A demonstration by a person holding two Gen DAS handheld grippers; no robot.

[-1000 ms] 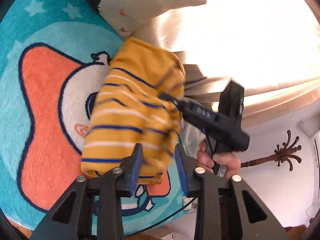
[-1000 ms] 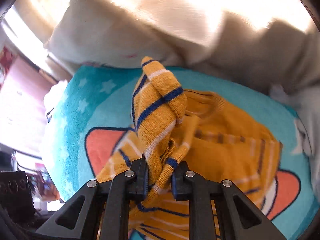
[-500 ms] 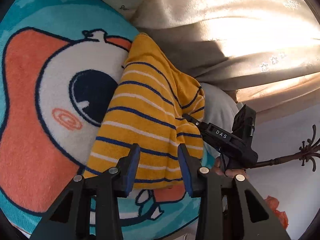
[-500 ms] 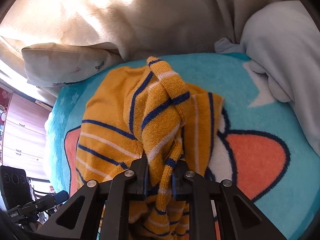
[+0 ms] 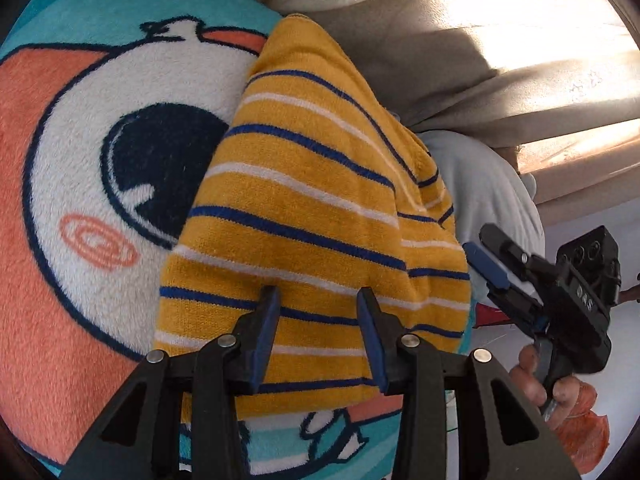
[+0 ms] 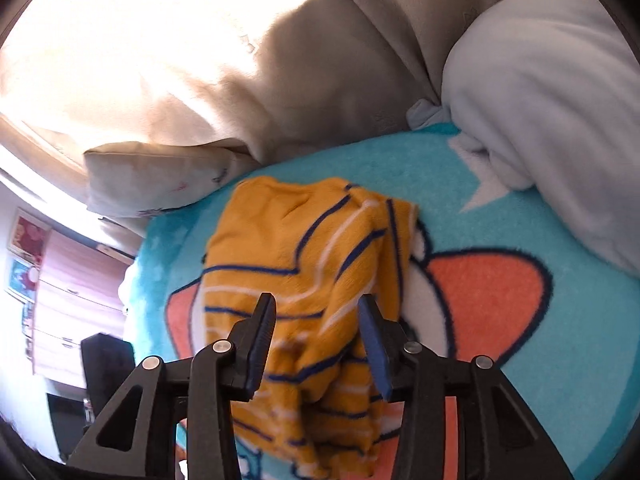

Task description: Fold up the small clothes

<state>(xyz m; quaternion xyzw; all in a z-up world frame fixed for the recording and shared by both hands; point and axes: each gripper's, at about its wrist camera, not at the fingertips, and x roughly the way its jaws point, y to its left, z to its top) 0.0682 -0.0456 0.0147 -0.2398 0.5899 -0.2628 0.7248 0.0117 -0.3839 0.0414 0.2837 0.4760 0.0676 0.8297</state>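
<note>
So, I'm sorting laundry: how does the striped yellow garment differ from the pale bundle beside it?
The striped yellow garment is mustard with navy and white stripes; the pale bundle is plain pale grey-white. The garment lies folded fairly flat mid-blanket; the bundle is heaped and rumpled at its edge. Both are soft fabric on the blanket.

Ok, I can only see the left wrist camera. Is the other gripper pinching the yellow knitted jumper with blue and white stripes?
Observer: No. In the right wrist view the right gripper has its jaws wide apart, and the yellow striped knitted jumper lies loose beyond them.
Operator: Is the jumper flat on that side?
Observer: No, the part nearest that gripper is bunched into rumpled folds.
Operator: What's past the blanket?
Observer: A pink chest of drawers stands off to the left, beyond the edge of the teal plush blanket.
</note>
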